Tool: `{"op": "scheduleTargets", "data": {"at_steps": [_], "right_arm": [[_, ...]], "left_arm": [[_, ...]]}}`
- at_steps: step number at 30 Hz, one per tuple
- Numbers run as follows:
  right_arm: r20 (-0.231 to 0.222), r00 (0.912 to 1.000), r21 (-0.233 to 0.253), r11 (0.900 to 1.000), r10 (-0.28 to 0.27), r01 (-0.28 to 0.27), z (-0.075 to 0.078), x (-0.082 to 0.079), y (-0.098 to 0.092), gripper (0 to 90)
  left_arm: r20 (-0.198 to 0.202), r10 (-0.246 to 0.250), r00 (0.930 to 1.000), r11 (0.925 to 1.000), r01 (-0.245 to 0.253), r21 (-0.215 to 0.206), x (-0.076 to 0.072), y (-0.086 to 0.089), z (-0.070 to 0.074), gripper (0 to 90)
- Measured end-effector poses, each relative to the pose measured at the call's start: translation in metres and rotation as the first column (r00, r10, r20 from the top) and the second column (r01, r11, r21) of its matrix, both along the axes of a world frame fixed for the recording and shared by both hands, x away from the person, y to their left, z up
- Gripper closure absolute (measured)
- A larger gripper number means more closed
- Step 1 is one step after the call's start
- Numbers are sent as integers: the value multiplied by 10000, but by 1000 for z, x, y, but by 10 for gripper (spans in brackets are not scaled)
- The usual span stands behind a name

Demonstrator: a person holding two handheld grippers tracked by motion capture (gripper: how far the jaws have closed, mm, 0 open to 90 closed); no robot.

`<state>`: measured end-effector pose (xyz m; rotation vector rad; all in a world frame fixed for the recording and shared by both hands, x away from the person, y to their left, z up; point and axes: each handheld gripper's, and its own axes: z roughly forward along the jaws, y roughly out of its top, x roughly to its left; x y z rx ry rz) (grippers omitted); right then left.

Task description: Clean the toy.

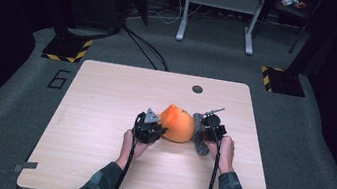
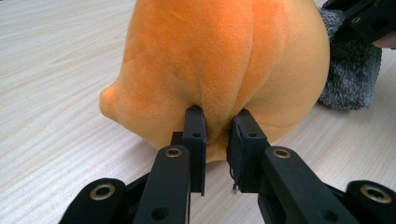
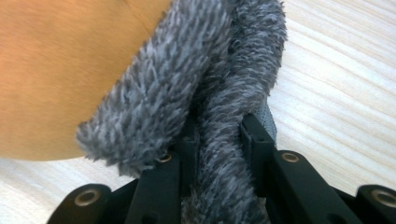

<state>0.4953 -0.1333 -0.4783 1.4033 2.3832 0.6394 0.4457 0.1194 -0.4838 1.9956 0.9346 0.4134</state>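
Orange plush toy (image 1: 178,125) sits on the table (image 1: 102,115), a little nearer the person than the dark round hole (image 1: 197,89) in the tabletop. Grey fuzzy part (image 1: 200,132) hangs off the toy's right side.

Left gripper (image 2: 215,126): jaws nearly closed, pinching a fold of orange plush low on the toy's near side. Fabric puckers up between the pads, so the grip looks real.

Right gripper (image 3: 219,135): jaws partly closed around a thick roll of the grey fuzz, which runs down between them.

Progress, as a judgement: both holds are made, toy gripped at opposite sides; toy appears to rest on the table, not lifted. Whatever follows, lifting, pulling the grey part, or turning the toy, is not yet done.

Hard to make out: whether the grey fuzz is sewn to the toy or a separate cloth; the toy's face or front; the far side of the toy; how firmly the right jaws bite, since pile hides the pads
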Motion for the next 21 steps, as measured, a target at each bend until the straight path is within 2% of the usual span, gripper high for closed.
{"op": "scheduleTargets", "data": {"at_steps": [3,5,6,8,9,10,11,12,13,15,16,19,20,21], "right_arm": [[162,9999,-51,10000,-55,55,4,-1,-3,719],[414,9991,-30,9999,-123,124,14,-3,-6,720],[414,9991,-30,9999,-123,124,14,-3,-6,720],[683,9976,91,9999,-129,123,25,-6,-6,720],[1060,9944,154,9999,-24,7,37,-9,-5,719],[1060,9944,154,9999,-24,7,37,-9,-5,719],[1404,9900,185,9997,117,-144,49,-12,-1,719],[1404,9900,185,9997,117,-144,49,-12,-1,719],[1702,9850,215,9992,294,-335,61,-17,6,719],[2013,9783,269,9981,496,-562,72,-22,14,719],[2013,9783,269,9981,496,-562,72,-22,14,719],[2416,9646,363,9924,1054,-1175,88,-27,31,719],[2416,9646,363,9924,1054,-1175,88,-27,31,719],[2463,9611,335,9899,1251,-1375,91,-27,40,719]], "left_arm": [[2,40,10000,10000,-40,9,0,0,0,782],[-8,77,10000,10000,-77,0,0,1,0,782],[-13,99,10000,10000,-99,2,0,1,0,782],[-24,98,9999,9999,-98,-33,1,2,-1,781],[-18,102,9999,9999,-102,-31,1,2,-1,781],[-18,102,9999,9999,-102,-31,1,2,-1,781],[-13,103,9999,9999,-103,-25,1,2,-1,781],[-13,103,9999,9999,-103,-25,1,2,-1,781],[-7,113,9999,9999,-113,-25,1,2,-1,781],[2,113,9999,9999,-113,-5,1,2,-1,781],[-3,115,9999,9999,-115,-6,1,2,-1,781],[-6,133,9999,9999,-133,-32,1,1,-1,781],[-6,146,9999,9999,-146,11,1,1,-1,781],[-30,151,9999,9999,-151,-11,0,1,-1,781]]}}
